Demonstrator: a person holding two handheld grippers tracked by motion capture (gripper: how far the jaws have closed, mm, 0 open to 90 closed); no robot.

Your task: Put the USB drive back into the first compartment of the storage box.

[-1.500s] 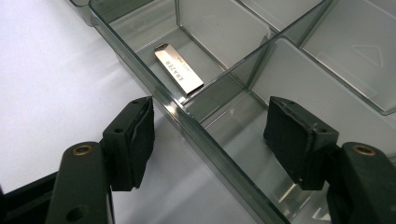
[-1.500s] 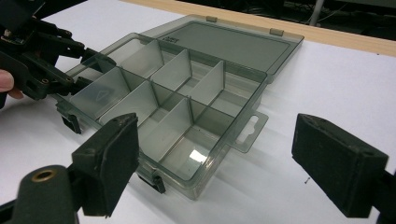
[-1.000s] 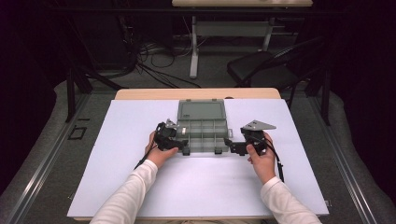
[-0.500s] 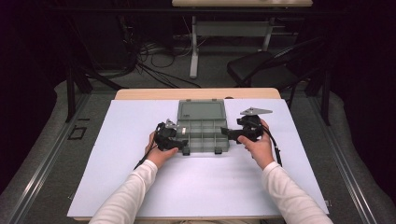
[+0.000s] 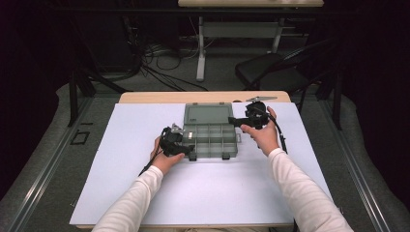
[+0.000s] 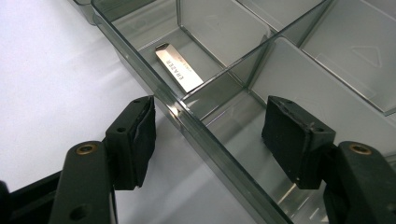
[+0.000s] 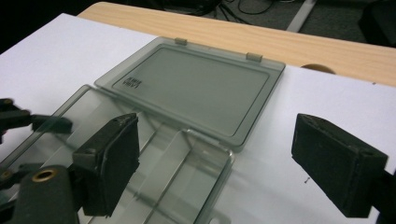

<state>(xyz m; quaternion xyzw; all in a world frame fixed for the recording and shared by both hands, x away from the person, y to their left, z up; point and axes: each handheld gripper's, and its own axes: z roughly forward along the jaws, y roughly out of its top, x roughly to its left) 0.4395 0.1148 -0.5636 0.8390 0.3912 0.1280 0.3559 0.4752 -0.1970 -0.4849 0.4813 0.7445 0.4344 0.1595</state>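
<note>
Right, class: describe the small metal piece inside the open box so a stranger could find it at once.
Start at the white mat, where a clear grey compartment box lies with its lid folded flat. The left gripper straddles the box's side wall; just beyond it, in the next compartment, lies a small flat silvery metal strip. It alone is shiny and stamped with lettering.

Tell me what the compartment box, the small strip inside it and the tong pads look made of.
The box: clear, smoke-tinted hard plastic, seemingly, since the table shows through its glossy walls. The strip: probably brushed metal, silvery with a bright sheen and printed lettering. The left tongs' pads: matte black, likely rubber or foam, with scuffed edges.
</note>
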